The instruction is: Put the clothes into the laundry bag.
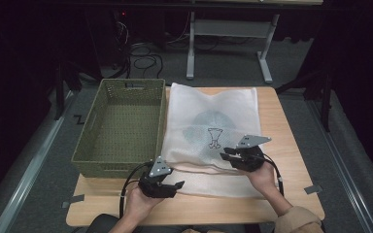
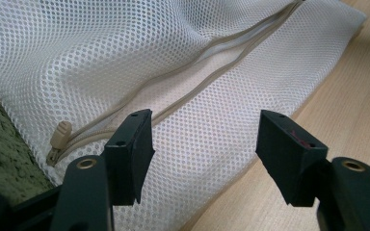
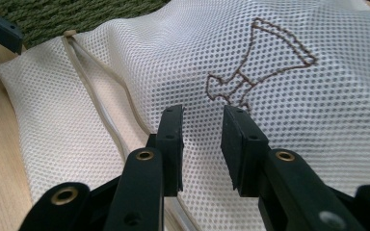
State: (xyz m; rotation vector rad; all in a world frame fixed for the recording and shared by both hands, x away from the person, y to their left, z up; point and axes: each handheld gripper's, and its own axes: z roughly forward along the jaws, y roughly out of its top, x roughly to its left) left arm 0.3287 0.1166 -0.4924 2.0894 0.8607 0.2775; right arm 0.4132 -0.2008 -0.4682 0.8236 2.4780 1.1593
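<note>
A white mesh laundry bag (image 1: 213, 126) lies flat on the wooden table (image 1: 284, 116), with a brown stitched figure (image 3: 260, 67) on top. Its beige zipper (image 2: 207, 67) runs along the near edge, and the pull (image 2: 60, 134) sits at the end beside the basket. My left gripper (image 1: 172, 187) hovers at the bag's near left corner. In the left gripper view its jaws (image 2: 204, 125) stand wide open over the mesh, gripping nothing. My right gripper (image 1: 228, 154) hangs above the bag's near right part. Its jaws (image 3: 202, 113) are a small gap apart, with nothing between them.
An olive woven basket (image 1: 121, 126) stands on the table left of the bag, touching its left edge. Bare wood shows along the near edge and on the right side. Beyond the table are a dark floor, cables and a metal table frame (image 1: 233, 34).
</note>
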